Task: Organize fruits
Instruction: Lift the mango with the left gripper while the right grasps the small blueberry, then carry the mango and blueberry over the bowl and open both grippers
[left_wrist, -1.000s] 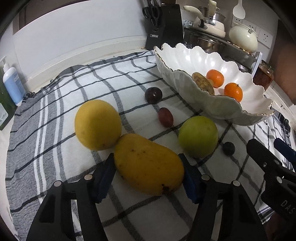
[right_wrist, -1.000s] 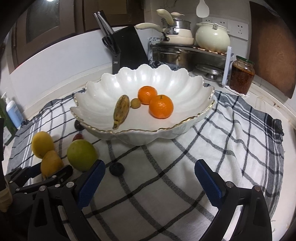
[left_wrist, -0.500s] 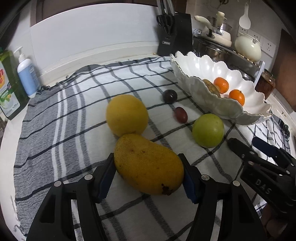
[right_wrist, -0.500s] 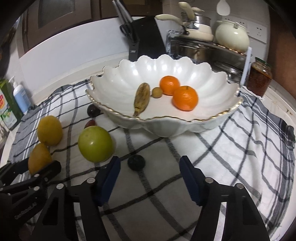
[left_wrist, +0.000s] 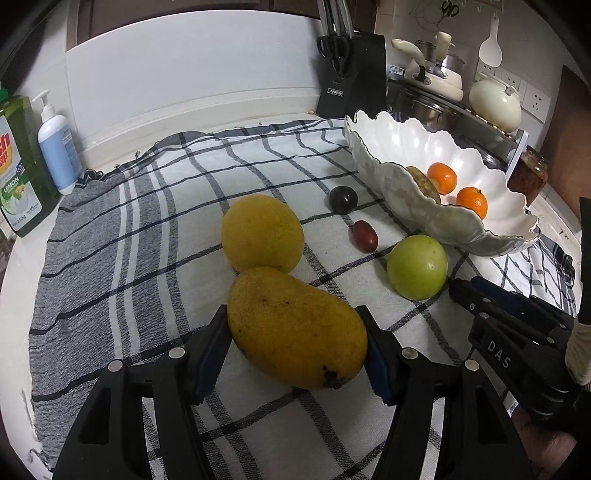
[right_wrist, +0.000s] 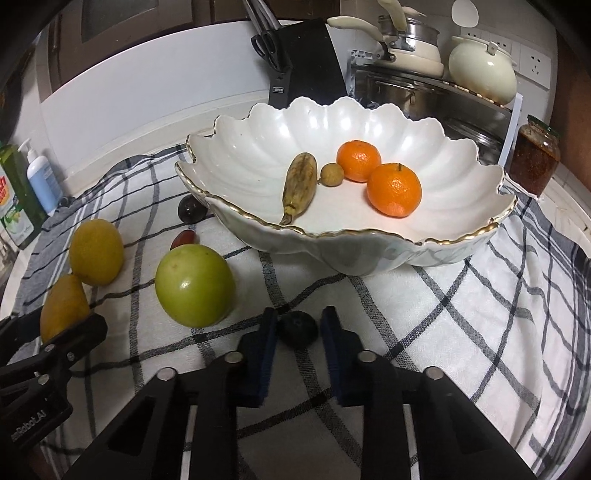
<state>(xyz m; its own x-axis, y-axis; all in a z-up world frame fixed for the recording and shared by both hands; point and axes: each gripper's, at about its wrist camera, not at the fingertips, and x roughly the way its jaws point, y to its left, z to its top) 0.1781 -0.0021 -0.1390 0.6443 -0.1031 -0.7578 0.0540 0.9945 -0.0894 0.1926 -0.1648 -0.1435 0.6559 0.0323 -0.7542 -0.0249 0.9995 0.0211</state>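
My left gripper (left_wrist: 293, 349) is shut on a yellow mango (left_wrist: 295, 328) and holds it low over the checked cloth. My right gripper (right_wrist: 295, 326) has closed its blue pads on a small dark round fruit (right_wrist: 297, 328) lying on the cloth in front of the white scalloped bowl (right_wrist: 258, 147). The bowl holds two oranges (right_wrist: 394, 189), a small banana (right_wrist: 299, 184) and a small brown fruit (right_wrist: 331, 174). A green apple (right_wrist: 194, 285), a round yellow fruit (left_wrist: 262, 232), a red plum (left_wrist: 364, 236) and a dark plum (left_wrist: 343, 199) lie on the cloth.
A knife block (left_wrist: 351, 88) stands behind the bowl, with pots and a white teapot (right_wrist: 482, 70) on a rack. A jar (right_wrist: 535, 158) stands at the right. A soap pump (left_wrist: 57, 147) and a green bottle (left_wrist: 18, 177) stand at the far left.
My left gripper has lifted and drawn back with the mango. My right gripper has moved down to the small dark fruit and closed around it.
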